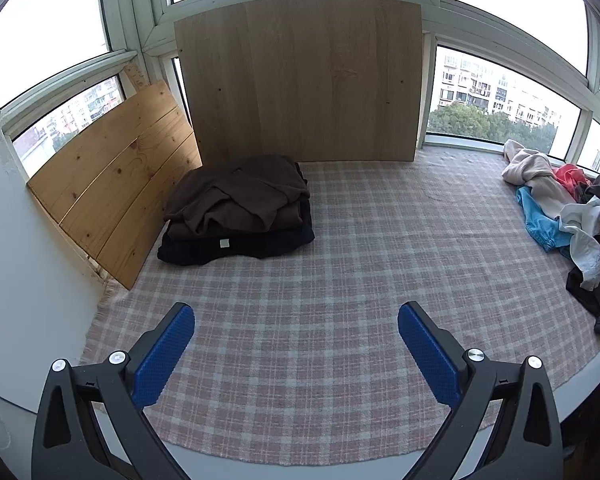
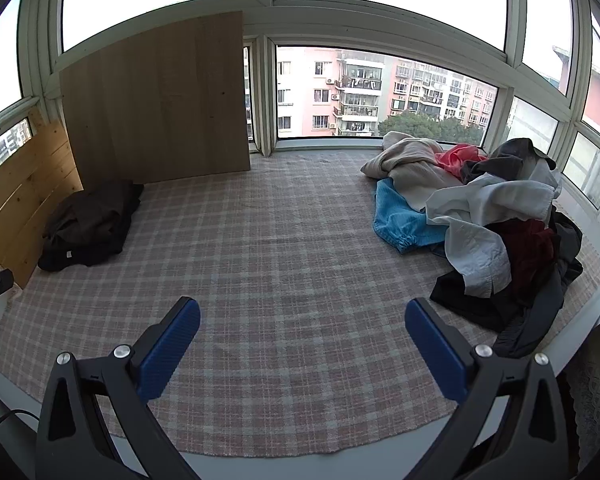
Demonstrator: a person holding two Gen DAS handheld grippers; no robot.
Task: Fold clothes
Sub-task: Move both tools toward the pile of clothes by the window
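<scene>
Both tongs (image 1: pixel 296 318) (image 2: pixel 302 314) gape above plaid cloth (image 2: pixel 284 264), folded stack (image 1: pixel 238 210) left.

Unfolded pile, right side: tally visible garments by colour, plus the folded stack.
Unfolded pile, right wrist view:
Beige garment: 1
Coral-red garment: 1
Blue garment: 1
White garment: 1
Dark red garment: 1
Dark grey or black: at least 1, tangled, cannot separate
Folded stack:
Brown garment: 1
Black garment: 1
Total: at least 8
</scene>
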